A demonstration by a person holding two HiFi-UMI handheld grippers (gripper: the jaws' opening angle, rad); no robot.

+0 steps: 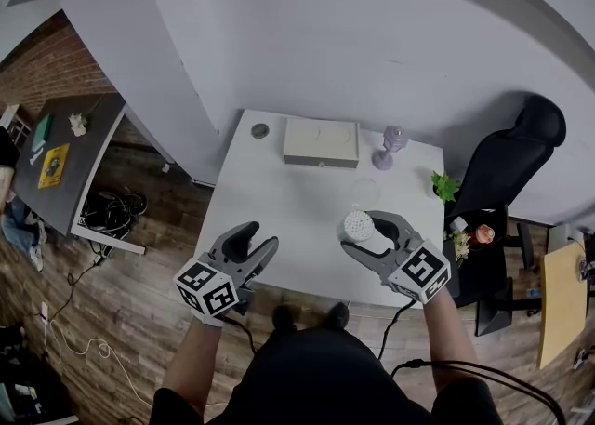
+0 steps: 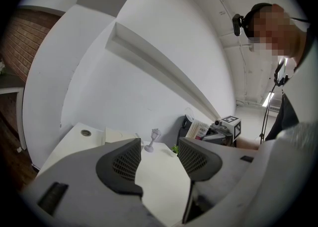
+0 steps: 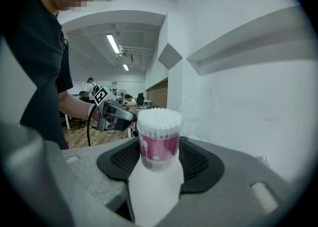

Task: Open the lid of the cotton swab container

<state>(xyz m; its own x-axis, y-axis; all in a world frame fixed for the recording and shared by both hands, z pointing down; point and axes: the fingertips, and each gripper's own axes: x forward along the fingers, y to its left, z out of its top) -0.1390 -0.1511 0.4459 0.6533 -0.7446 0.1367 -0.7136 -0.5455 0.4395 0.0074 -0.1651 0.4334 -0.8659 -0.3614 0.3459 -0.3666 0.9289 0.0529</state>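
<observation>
The cotton swab container (image 1: 359, 225) is a small round tub with a pink label (image 3: 159, 144), and its top is uncovered so the white swab tips show. My right gripper (image 1: 365, 233) (image 3: 159, 160) is shut on it, one pad on each side, holding it upright above the white table (image 1: 279, 200). A clear round lid (image 1: 364, 193) lies on the table just beyond the tub. My left gripper (image 1: 260, 237) (image 2: 159, 154) hangs open over the table's front left edge with nothing between its fingers.
A flat white box (image 1: 321, 142) and a purple goblet-shaped ornament (image 1: 392, 146) stand at the table's back edge, with a round cable grommet (image 1: 259, 131) at the back left. A small green plant (image 1: 444, 186) and a black chair (image 1: 511, 158) are to the right.
</observation>
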